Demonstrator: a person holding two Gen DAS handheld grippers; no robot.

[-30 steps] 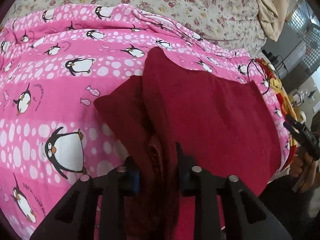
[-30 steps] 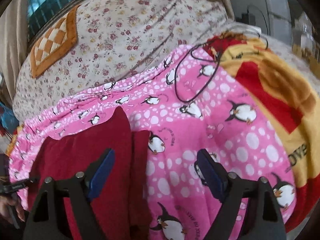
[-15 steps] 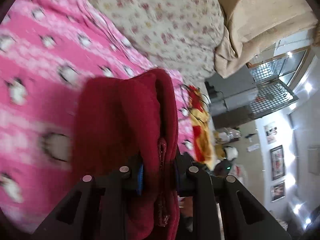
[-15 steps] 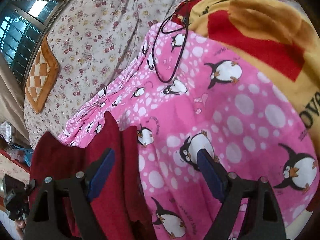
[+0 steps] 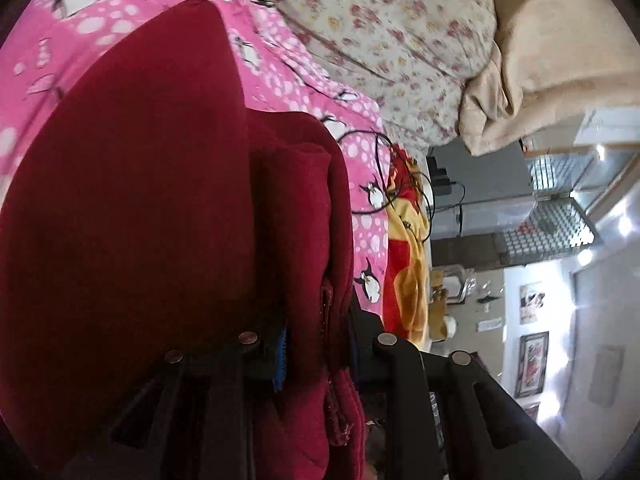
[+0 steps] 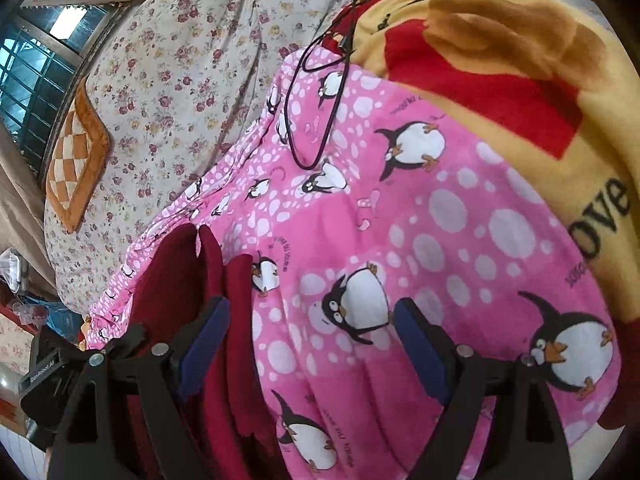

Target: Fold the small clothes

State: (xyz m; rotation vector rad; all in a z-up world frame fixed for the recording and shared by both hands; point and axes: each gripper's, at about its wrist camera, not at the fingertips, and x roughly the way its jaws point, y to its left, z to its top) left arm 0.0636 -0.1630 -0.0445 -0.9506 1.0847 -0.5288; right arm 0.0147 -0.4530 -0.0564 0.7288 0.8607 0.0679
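Left tongs [image 5: 316, 344] clench the bunched dark-red garment [image 5: 160, 200] while the right tongs [image 6: 312, 344] gape, so thick layers could slip and unfold onto the penguin blanket [image 6: 440, 240].

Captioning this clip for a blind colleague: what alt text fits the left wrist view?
The left tool is shut on a bunched dark red garment, which fills most of the frame. Behind it lie a pink penguin blanket, a floral cover and a black cable.
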